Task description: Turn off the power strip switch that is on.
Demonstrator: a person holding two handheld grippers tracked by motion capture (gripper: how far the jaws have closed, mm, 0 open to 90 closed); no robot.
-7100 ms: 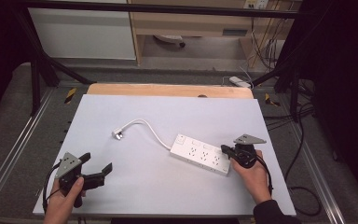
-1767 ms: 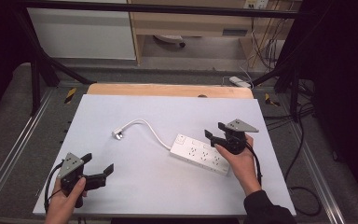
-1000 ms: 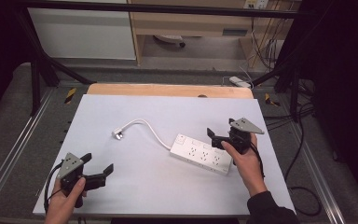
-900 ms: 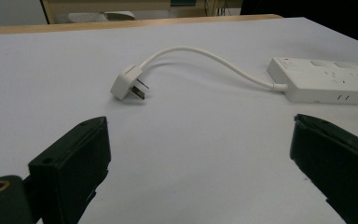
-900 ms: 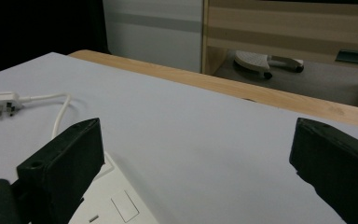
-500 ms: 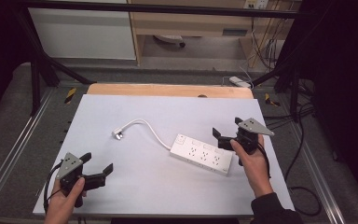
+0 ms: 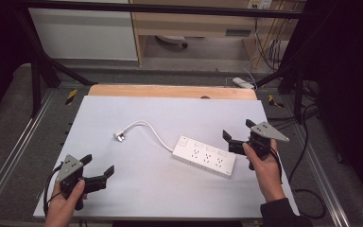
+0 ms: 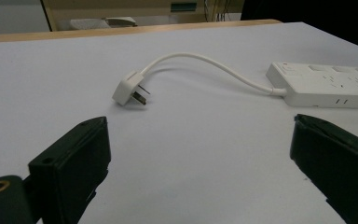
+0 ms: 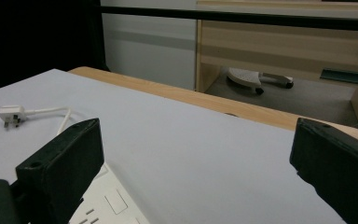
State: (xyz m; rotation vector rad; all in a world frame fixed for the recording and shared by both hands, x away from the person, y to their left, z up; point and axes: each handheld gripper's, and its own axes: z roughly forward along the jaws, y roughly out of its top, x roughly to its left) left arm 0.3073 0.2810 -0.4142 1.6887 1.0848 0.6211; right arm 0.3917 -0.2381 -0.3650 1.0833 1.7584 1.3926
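The strip (image 7: 204, 155) is seen lying flat on the worktop (image 7: 123, 113), right of centre, with its cord (image 7: 155, 132) curving away toward ten o'clock to the plug (image 7: 119, 135). The right claw (image 7: 237, 135) is held at the strip's three o'clock end, jaws spread and nothing gripped; over the last second it has been drawn back from above the strip toward the worktop's edge. The strip itself has not been moved. A grasp is judged unfinished, perhaps being re-lined. The left claw (image 7: 99, 168) is kept spread at seven o'clock, well apart, unchanged.
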